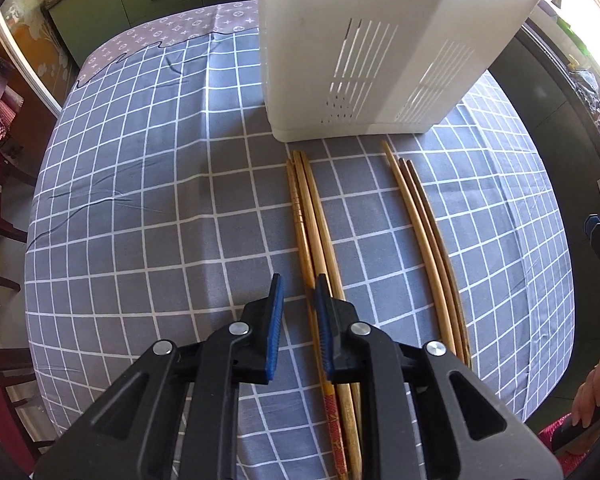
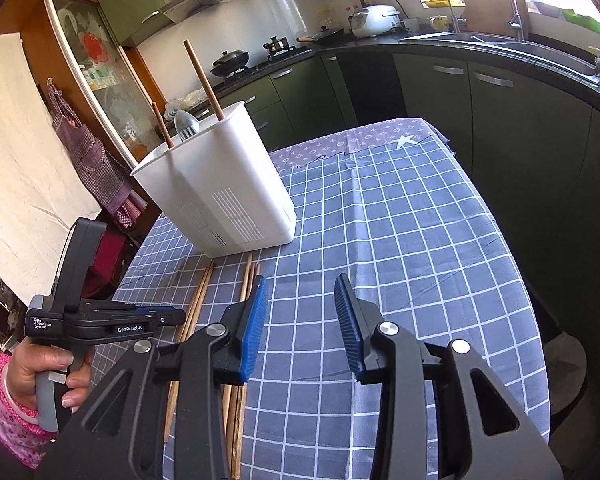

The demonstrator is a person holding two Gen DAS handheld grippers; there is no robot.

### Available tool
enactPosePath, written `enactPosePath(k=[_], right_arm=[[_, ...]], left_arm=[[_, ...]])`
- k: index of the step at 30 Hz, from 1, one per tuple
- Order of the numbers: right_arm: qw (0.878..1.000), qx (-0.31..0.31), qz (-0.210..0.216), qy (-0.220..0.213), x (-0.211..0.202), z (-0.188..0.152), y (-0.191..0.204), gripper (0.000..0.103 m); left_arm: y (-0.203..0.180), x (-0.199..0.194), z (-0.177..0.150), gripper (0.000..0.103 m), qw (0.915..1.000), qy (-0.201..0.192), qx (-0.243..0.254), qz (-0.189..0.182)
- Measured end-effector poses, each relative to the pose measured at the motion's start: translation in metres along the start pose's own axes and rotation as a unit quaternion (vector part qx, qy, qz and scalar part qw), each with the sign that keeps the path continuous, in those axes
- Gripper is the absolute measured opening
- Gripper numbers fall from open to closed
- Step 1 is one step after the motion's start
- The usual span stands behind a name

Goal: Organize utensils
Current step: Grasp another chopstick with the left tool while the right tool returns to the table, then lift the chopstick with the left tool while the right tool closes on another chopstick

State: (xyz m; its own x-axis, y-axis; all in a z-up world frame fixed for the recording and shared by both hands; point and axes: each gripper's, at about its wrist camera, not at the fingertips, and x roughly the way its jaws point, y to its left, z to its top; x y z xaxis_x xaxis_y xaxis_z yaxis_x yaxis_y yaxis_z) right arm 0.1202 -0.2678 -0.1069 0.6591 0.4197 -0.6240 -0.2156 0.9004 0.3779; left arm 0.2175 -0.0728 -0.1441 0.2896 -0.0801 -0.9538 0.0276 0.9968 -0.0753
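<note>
Six chopsticks (image 1: 320,236) flat on the checked tablecloth (image 1: 140,220), two groups of three before the white utensil holder (image 1: 372,52); left gripper (image 1: 298,320) narrowly apart above the left group. Right wrist adds: holder contains two upright chopsticks (image 2: 204,80) and one spoon (image 2: 187,125); right gripper (image 2: 300,320) wide apart, empty.

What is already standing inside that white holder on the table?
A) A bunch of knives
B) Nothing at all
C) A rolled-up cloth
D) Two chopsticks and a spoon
D: in the right wrist view, two wooden chopsticks and a metal spoon stick up out of the white utensil holder.
</note>
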Motion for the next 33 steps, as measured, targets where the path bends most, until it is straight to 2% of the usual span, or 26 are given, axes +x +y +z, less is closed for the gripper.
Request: enactPosePath(k=[8,15,17,22,26,33], right_arm=[[1.0,0.0,0.003,0.003,0.003,0.0,0.003,0.035],[1.0,-0.005,0.007,0.009,0.006,-0.001,0.006,0.037],[1.0,-0.005,0.007,0.01,0.007,-0.002,0.006,0.037],[1.0,-0.004,0.005,0.016,0.011,-0.003,0.005,0.037],[1.0,-0.008,0.0,0.024,0.017,-0.004,0.006,0.037],[0.997,-0.032,0.01,0.066,0.047,-0.006,0.018,0.037]], left_arm=[[0.0,0.007,0.002,0.015,0.9997,0.008,0.005,0.022],[-0.015,0.01,0.006,0.012,0.9996,0.003,0.017,0.023],[-0.013,0.011,0.007,0.008,0.9998,0.001,0.011,0.019],[-0.004,0.007,0.007,0.007,0.9999,-0.008,-0.002,0.012],[0.003,-0.01,0.004,0.007,0.9993,-0.036,-0.009,0.004],[0.013,-0.068,-0.008,0.007,0.9911,-0.131,-0.008,-0.021]])
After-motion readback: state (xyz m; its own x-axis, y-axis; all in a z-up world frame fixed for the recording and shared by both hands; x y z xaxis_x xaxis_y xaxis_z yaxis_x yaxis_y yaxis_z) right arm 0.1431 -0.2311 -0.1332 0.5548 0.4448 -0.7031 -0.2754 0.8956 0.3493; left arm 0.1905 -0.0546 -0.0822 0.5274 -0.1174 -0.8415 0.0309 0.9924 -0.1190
